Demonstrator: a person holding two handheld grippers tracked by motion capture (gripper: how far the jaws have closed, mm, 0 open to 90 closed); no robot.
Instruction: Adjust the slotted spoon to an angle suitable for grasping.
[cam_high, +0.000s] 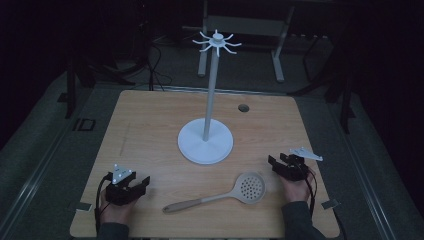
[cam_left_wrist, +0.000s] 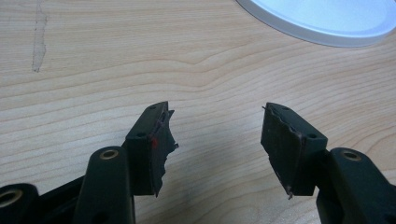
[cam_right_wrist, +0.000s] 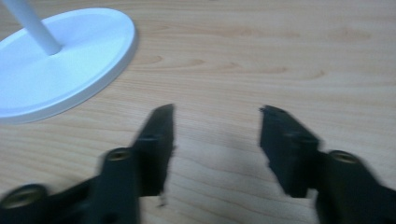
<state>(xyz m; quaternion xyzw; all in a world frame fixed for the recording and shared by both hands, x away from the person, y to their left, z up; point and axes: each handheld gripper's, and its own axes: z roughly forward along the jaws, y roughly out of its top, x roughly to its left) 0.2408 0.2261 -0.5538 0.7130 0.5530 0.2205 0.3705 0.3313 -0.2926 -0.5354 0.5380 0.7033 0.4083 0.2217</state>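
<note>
A white utensil stand (cam_high: 206, 137) with a round base, a tall pole and hooked arms at its top (cam_high: 217, 42) rises from the middle of the wooden table (cam_high: 150, 125). A beige slotted spoon (cam_high: 235, 192) lies flat near the front edge, bowl to the right, handle pointing left. My left gripper (cam_high: 141, 183) rests at the front left, open, nothing between its jaws (cam_left_wrist: 215, 126). My right gripper (cam_high: 276, 161) sits at the front right, just right of the spoon's bowl, open and empty (cam_right_wrist: 215, 123). The stand's base (cam_right_wrist: 56, 65) lies ahead and to its left.
A small dark grommet hole (cam_high: 243, 107) sits in the table's far right part. A faint scuff mark (cam_left_wrist: 38, 42) marks the wood ahead of the left gripper. Dark floor and a metal frame (cam_high: 250, 30) lie beyond the table.
</note>
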